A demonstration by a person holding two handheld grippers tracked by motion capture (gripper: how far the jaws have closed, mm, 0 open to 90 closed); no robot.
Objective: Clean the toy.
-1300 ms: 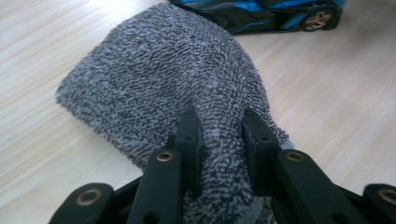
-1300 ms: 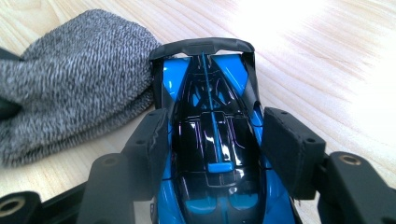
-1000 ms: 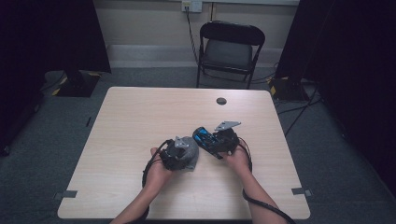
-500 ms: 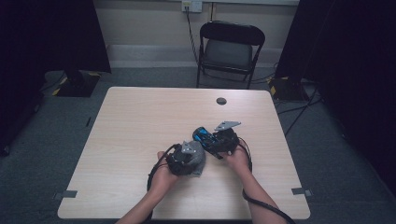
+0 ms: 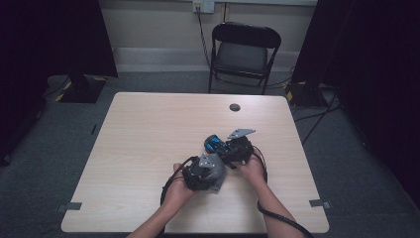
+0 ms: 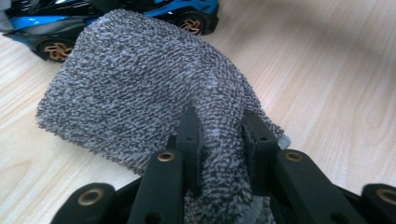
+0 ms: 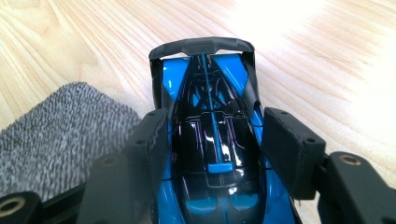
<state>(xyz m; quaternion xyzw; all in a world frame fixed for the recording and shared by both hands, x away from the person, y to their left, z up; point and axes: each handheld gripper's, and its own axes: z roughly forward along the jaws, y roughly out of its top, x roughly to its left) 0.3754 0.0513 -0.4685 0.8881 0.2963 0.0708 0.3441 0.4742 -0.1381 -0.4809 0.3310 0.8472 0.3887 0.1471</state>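
Cloth (image 6: 140,93) pinched in your left tool (image 6: 217,135) has slid toward the car (image 7: 210,140), clamped by your right tool (image 7: 212,149), ready to wipe.

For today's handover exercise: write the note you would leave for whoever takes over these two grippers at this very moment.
Left gripper: shut on a fold of the grey cloth, which lies on the wooden table right beside the car.
Right gripper: jaws closed on the sides of the blue-and-black toy car, steadying it on the table.
Done: cloth and car are both gripped and brought together.
Left, as it looks: the wiping itself; the cloth rests beside the car, not over it. Probably draw the cloth across the bodywork while the right gripper holds the car.
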